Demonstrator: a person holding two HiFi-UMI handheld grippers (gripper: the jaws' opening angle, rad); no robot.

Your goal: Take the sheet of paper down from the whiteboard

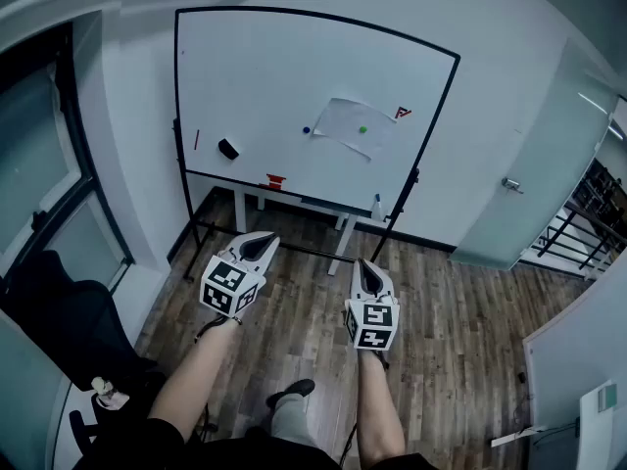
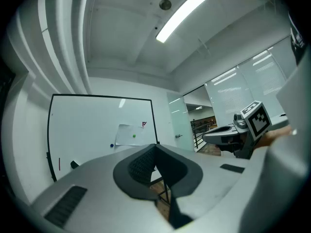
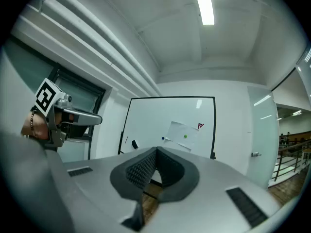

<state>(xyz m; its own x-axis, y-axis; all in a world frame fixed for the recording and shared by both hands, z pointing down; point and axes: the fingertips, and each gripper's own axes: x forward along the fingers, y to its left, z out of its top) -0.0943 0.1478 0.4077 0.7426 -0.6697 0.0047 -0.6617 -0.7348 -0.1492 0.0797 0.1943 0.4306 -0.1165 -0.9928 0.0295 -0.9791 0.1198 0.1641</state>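
Observation:
A white sheet of paper (image 1: 354, 127) hangs tilted on the whiteboard (image 1: 265, 76), with a green magnet (image 1: 362, 129) on its middle and a blue magnet (image 1: 306, 130) at its left edge. The same paper (image 2: 130, 135) (image 3: 184, 133) shows small and far off in both gripper views. My left gripper (image 1: 263, 245) and right gripper (image 1: 365, 267) are held level side by side over the wooden floor, well short of the board. Both are shut with nothing between the jaws.
A black eraser (image 1: 228, 149), a red marker line (image 1: 196, 139) and a red scribble (image 1: 403, 113) are on the board. A red item (image 1: 274, 181) sits on its tray, a spray bottle (image 1: 377, 207) by its right leg. Dark chair (image 1: 59, 321) left, glass door (image 1: 534, 164) right.

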